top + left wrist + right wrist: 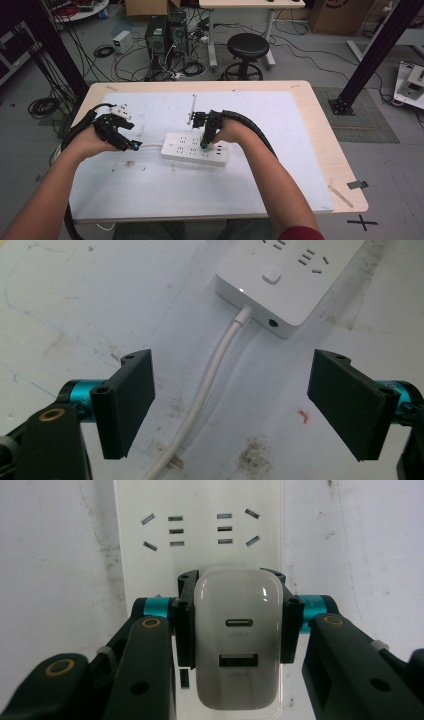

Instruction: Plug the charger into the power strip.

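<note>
A white power strip [195,149] lies mid-table on a white mat; its switch end [280,280] and white cord [210,385] show in the left gripper view. My right gripper [237,625] is shut on a white USB charger [237,650], held against the strip's face [200,510] just below two socket groups. In the high view the right gripper [206,142] points down onto the strip. My left gripper [232,400] is open, its jaws wide on either side of the cord, touching nothing. It sits left of the strip [131,145].
The mat [280,165] covers most of a wooden table [325,150]. A thin white stick [193,107] lies behind the strip. A black stool [247,50], cables and computer boxes stand on the floor beyond the far edge.
</note>
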`<state>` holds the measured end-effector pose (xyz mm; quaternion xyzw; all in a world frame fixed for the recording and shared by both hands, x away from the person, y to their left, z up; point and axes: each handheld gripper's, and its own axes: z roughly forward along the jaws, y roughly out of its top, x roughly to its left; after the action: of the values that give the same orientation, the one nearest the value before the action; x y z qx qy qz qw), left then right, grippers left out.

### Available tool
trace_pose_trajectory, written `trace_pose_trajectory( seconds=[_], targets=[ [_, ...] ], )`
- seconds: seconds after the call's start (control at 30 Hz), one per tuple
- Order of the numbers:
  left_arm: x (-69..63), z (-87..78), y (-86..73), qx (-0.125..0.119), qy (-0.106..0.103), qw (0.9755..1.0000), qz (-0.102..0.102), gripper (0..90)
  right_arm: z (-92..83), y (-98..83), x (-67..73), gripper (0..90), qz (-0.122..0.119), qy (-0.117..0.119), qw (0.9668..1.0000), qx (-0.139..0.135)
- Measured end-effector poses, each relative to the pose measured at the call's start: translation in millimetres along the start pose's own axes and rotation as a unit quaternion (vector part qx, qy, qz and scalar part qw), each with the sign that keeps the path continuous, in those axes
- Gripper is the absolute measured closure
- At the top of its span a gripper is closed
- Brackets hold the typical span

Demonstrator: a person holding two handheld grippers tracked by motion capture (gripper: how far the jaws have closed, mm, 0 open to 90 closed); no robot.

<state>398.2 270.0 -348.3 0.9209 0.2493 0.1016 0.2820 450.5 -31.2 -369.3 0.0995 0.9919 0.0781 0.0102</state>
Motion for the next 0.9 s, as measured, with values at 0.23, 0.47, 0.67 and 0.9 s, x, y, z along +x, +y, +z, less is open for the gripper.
trace_pose_trajectory(
  seconds=[0.23,0.47,0.67,0.9],
  targets=[
    [-3.4,6.1,4.1,0.005,-0.005,0.9999,0.009,19.0,0.9,-0.2,-0.7,63.7,0.003,0.001,1.0,-0.002],
    [-5.6,6.0,4.9,0.006,-0.004,0.9999,0.012,19.0,3.9,-2.1,-2.2,63.7,0.011,0.004,0.9999,-0.012],
    [-5.8,1.4,4.5,0.002,0.001,0.9999,0.01,19.0,3.9,0.4,1.3,63.4,0.005,-0.007,1.0,-0.003],
    [-5.4,3.4,4.8,0.005,-0.001,0.9999,0.01,19.0,3.0,2.5,-0.4,62.8,0.002,-0.001,1.0,0.007]
  ],
)
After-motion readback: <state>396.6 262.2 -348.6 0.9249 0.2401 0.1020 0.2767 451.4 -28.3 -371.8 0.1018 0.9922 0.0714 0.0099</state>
